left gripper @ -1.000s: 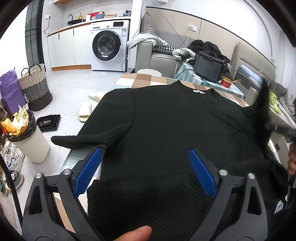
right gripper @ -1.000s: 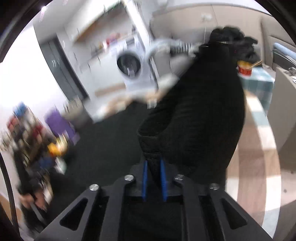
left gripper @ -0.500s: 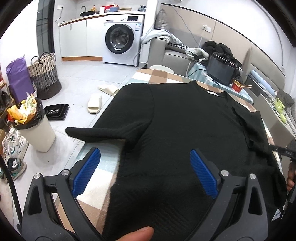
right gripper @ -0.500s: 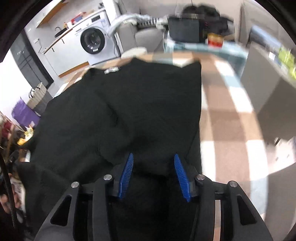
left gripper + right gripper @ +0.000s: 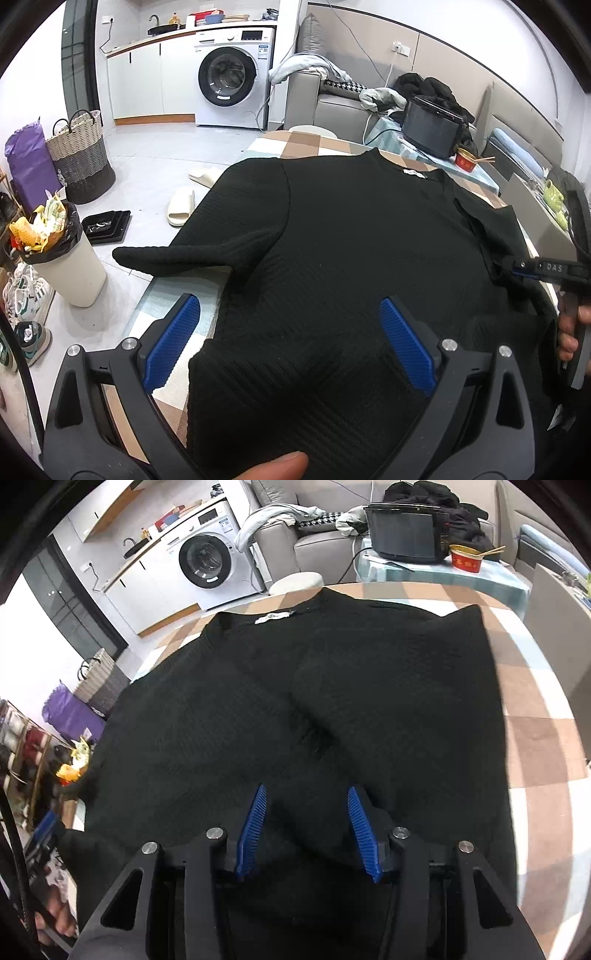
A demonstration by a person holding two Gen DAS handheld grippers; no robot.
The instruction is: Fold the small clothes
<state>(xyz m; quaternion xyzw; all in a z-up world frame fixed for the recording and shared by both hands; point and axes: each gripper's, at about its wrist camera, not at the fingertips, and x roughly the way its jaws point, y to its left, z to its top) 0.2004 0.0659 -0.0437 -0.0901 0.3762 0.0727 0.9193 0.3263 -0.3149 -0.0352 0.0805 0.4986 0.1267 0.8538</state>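
A table [image 5: 543,738] covered in brown, white and pale-blue checks fills the foreground. A black sweater [image 5: 332,701] lies spread across it, collar toward 12 o'clock.

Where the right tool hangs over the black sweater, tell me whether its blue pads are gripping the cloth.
Apart. The right wrist view shows the right tool open, its pads spread with bare gaps, pinching no fold of the sweater.

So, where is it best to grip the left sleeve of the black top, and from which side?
Probably the cuff end of the sleeve: it sticks out past the table edge, free of the body. The open left gripper could come from the floor side.
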